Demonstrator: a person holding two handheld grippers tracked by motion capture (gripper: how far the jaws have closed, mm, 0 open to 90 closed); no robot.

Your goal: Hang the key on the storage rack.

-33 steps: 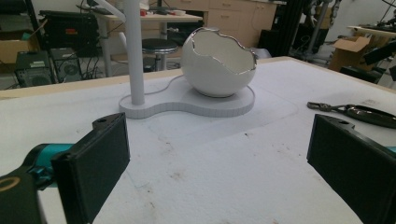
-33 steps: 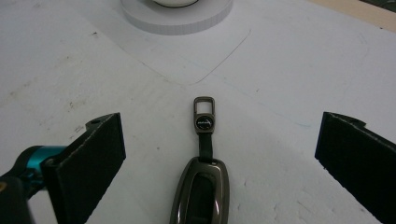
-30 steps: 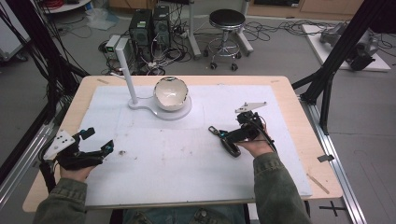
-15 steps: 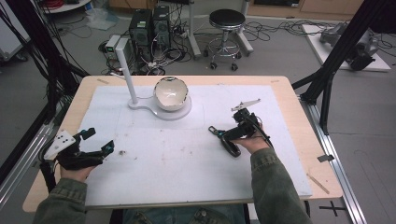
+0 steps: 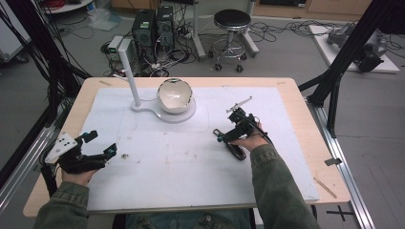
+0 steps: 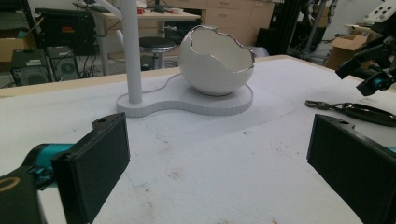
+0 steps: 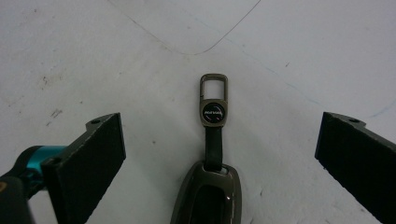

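A dark key fob (image 7: 209,198) with a strap and a metal clasp (image 7: 214,87) lies flat on the white mat. My right gripper (image 7: 219,125) hangs just above it, open, one jaw on each side of the strap and nothing gripped. From the high view the fob (image 5: 235,150) lies under the right hand, with the right gripper (image 5: 228,128) right of the table's middle. My left gripper (image 5: 101,143) rests open and empty near the front left edge. In the left gripper view its jaws (image 6: 219,126) face a white eggshell-shaped bowl (image 6: 217,65).
The broken-egg bowl (image 5: 175,95) sits on a white base (image 5: 162,114) with an upright white post (image 5: 130,71) at the back of the mat. A small dark speck (image 5: 125,155) lies by the left gripper. A wooden table edge (image 5: 310,143) frames the mat.
My right gripper has shifted a little to the left and away from me, closing in above the key fob. The left gripper has stayed where it was.
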